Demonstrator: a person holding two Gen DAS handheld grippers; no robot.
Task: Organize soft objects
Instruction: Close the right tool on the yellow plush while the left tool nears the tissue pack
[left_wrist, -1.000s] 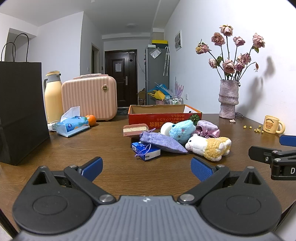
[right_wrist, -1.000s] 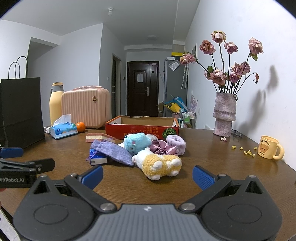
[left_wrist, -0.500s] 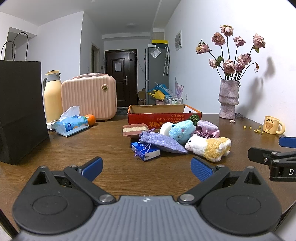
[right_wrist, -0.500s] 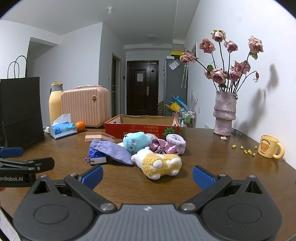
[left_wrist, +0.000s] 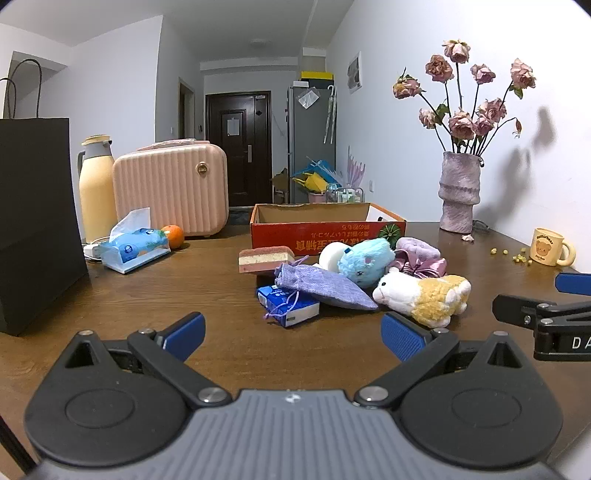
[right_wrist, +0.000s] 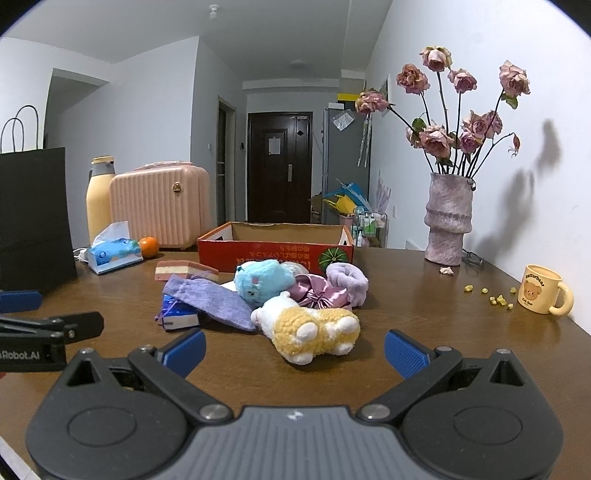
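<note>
Left gripper (left_wrist: 291, 336) and right gripper (right_wrist: 294, 349) both spread wide, holding nothing, hovering before plush toys (right_wrist: 308, 328) near box (right_wrist: 275, 251).

We see a lived-in home: a wooden table (left_wrist: 147, 302) bearing a vase of dried roses (left_wrist: 459, 192), a bear mug (left_wrist: 548, 246) and a tissue pack (left_wrist: 135, 250), with a hallway, entrance door (left_wrist: 238, 147) and refrigerator (left_wrist: 311, 144) beyond.

The left tool (left_wrist: 291, 334) hovers spread wide above the desk's (left_wrist: 184, 295) near edge, facing a mid-desk heap: yellow plush (left_wrist: 424, 297), blue plush (left_wrist: 364, 260), purple pouch (left_wrist: 325, 288), before the red box (left_wrist: 325, 236).
</note>
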